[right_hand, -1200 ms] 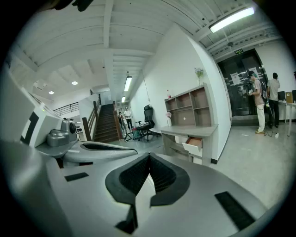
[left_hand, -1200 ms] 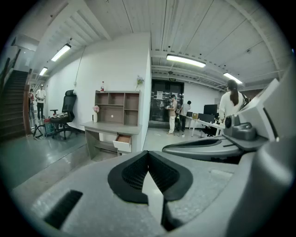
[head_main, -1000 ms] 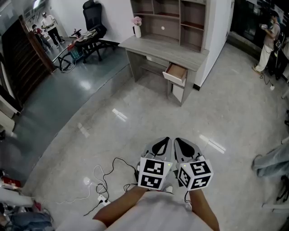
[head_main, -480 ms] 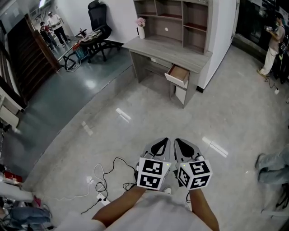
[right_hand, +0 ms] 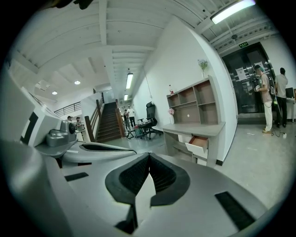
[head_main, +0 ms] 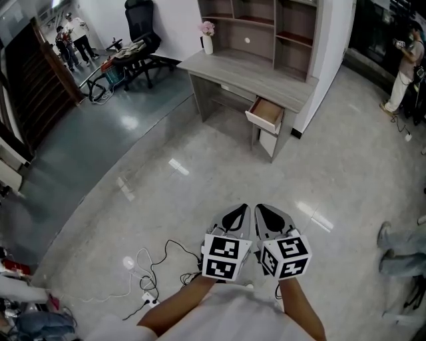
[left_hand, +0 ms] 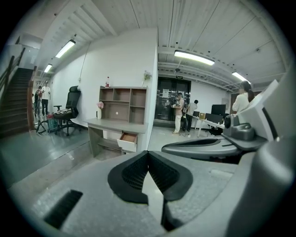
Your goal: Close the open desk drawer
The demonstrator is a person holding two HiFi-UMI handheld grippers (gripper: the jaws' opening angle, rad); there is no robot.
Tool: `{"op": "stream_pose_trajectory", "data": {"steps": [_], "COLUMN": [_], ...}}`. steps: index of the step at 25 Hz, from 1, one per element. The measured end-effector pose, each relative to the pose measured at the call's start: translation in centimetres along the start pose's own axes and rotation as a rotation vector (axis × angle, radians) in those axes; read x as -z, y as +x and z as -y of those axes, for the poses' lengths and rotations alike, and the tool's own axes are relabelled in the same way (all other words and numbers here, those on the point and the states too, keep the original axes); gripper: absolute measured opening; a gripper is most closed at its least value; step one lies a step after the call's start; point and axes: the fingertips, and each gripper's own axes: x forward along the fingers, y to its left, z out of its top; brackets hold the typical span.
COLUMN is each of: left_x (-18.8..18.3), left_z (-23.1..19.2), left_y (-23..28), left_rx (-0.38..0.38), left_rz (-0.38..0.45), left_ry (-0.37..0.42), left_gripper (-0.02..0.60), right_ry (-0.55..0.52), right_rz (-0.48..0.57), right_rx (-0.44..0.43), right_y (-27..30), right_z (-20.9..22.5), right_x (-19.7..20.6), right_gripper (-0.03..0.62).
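Though well apart from the desk [head_main: 247,74], holds the left gripper [head_main: 241,210] and the right gripper [head_main: 263,210] side by side, low over the floor [head_main: 200,173], each with jaws pressed together at the tips and pinching nothing.

Looks down on pale, glossy grey tiles streaked with reflected ceiling light. Darker, shinier flooring toward the staircase [head_main: 30,80] at far left. White walls, and dark glass doors at upper right.

Ahead of both grippers, against a white wall: a grey desk with a shelf unit [head_main: 273,23] on top. Under the desktop, at its end nearer the picture's right, the drawer [head_main: 267,113], open, with a brown wooden inside, facing into the room.

Counting:
- one desk, one open drawer
- one white vase [head_main: 208,41] of pink flowers at the desktop's far left corner
- one black office chair [head_main: 138,16] beyond that
- two grippers, both empty
- one tangle of cables [head_main: 156,266] on the tiles just left of the person's arms, with a white power strip among them
- one person [head_main: 403,66] standing at upper right
- two small figures [head_main: 73,36] near the stairs
- someone's legs [head_main: 399,243] at the right edge
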Motion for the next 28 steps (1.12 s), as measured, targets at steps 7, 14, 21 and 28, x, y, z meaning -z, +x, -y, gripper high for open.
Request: {"op": "stream_pose_trajectory", "data": {"steps": [7,14,21,28], "left_x": [-1.5,-4.2,-6.5,-7.3], "left_z": [-8.6,-17.8,-23.3,-25.5], "left_y": [4.1,7.7,9.8,11.6], "left_rx": [0.039,0.089,0.136,0.157], "left_rz": [-0.014,-0.017,0.0,0.003], "left_ry": [-0.016,-0.042,-0.035,-0.025], "left_gripper": [0.005,0.005,0.005,0.003], "right_ry": [0.0,-0.003,0.005,0.021], "right_rz": [-0.027,-0.059,-0.049,-0.03], "right_rx": [0.025,0.063,0.089,0.112], "right_y": [9.3,18.3,24.0,26.8], "right_z": [-0.9,-2.4,-3.5,-2.6], "right_x": [-1.9,-4.9,-7.0,-8.2], "right_gripper": [0.0,0.0,0.0,0.0]}}
